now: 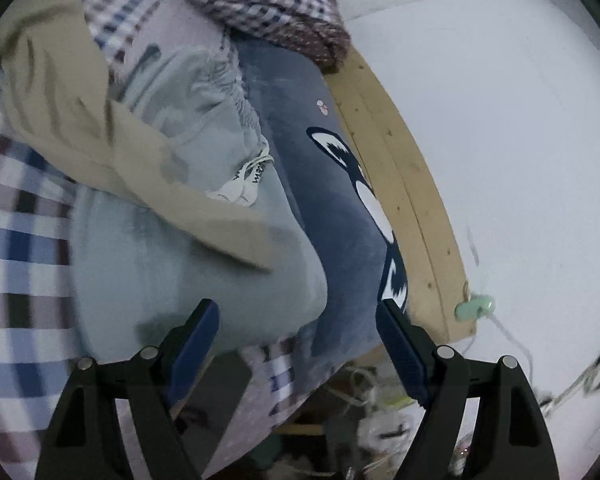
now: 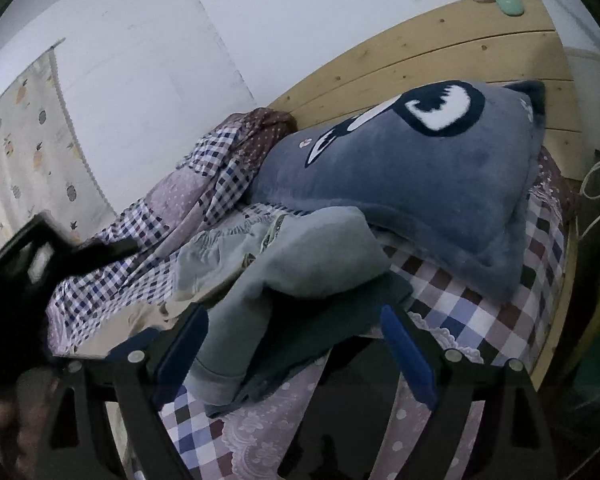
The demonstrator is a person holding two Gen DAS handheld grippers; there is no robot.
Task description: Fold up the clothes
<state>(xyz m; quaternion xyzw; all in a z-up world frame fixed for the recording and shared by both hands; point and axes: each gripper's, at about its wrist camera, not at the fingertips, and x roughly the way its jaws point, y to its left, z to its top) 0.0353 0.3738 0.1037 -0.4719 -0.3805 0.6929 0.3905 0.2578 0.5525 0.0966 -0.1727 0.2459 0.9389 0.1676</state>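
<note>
A pale grey-green garment (image 1: 188, 264) with a white drawstring (image 1: 252, 176) lies bunched on the bed, with a beige garment (image 1: 80, 128) draped over it. My left gripper (image 1: 298, 324) hovers open just in front of this pile, with nothing pinched. In the right wrist view the same grey-green garment (image 2: 300, 256) rests on a darker blue-grey cloth (image 2: 340, 316). One cuffed end (image 2: 216, 380) hangs down between the fingers of my right gripper (image 2: 296, 328). That gripper stands wide open and its pads do not press the cloth.
A blue-grey plush pillow (image 2: 420, 176) with cartoon eyes leans on the wooden headboard (image 2: 460, 52). The checked bedsheet (image 2: 480, 316) covers the bed, and a bunched patterned quilt (image 2: 204, 184) lies at the back. The left tool's blurred black body (image 2: 28, 272) is at the left edge. Cables (image 2: 596, 184) hang at the right.
</note>
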